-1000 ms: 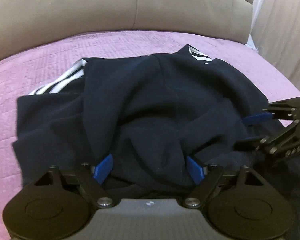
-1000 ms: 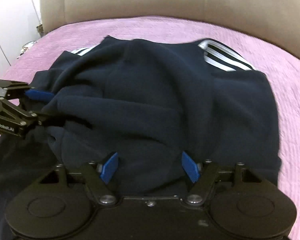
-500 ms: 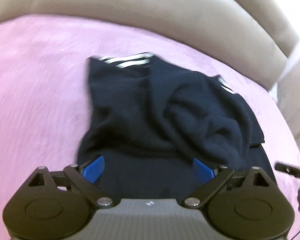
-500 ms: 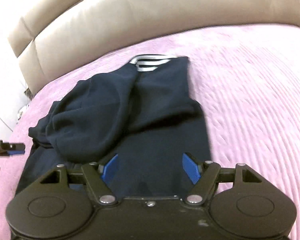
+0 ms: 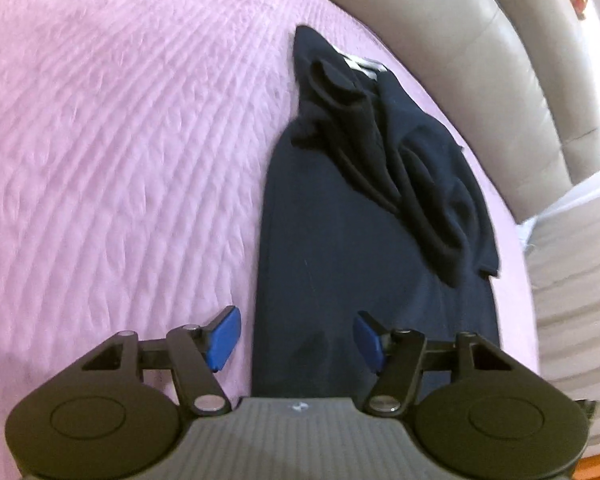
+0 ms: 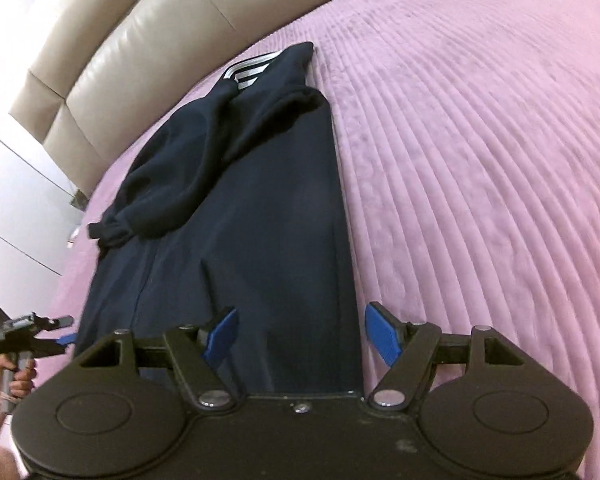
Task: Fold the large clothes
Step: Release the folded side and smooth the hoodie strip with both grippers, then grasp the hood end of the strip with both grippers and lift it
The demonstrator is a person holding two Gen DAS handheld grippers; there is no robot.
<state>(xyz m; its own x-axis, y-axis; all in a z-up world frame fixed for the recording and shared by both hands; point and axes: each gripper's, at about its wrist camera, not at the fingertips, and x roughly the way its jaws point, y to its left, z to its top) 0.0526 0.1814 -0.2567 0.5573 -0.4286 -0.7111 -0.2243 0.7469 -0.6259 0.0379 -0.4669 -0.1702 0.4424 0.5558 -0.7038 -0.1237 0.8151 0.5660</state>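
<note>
My finger pads (image 5: pixel 223 338) are blue, the garment (image 6: pixel 260 216) is dark navy with white stripes at its far end, the ribbed bedspread (image 6: pixel 480 160) pink, the headboard (image 6: pixel 140 40) beige.

Bare bedspread (image 5: pixel 120 160) flanks garment (image 5: pixel 332 240); headboard (image 5: pixel 480 60) behind.

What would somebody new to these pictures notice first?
A dark navy garment lies stretched along the pink quilted bedspread, its far end bunched, white stripes showing near the beige headboard. Both the right gripper and left gripper hang open above its near end, holding nothing.
</note>
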